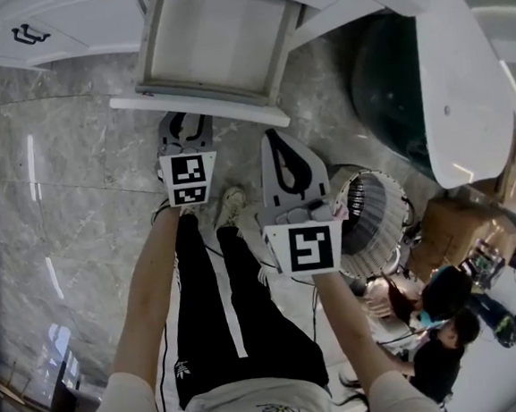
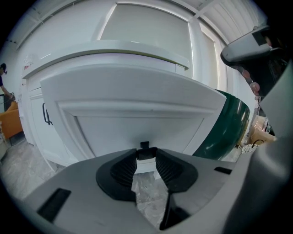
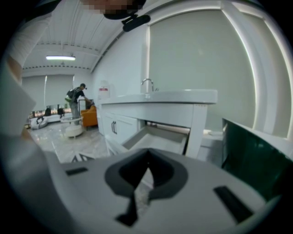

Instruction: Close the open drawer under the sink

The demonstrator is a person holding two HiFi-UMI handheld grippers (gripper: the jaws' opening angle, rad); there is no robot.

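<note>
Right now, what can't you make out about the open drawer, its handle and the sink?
- Drawer inside: in the left gripper view it is hidden behind its own front panel.
- Handle: in the head view it is covered by the left claw that grips it.
- Sink basin: in the right gripper view it lies below the countertop rim; only the tap shows.

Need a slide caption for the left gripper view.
Left gripper clamped on the black handle of the open white drawer below the countertop.
</note>
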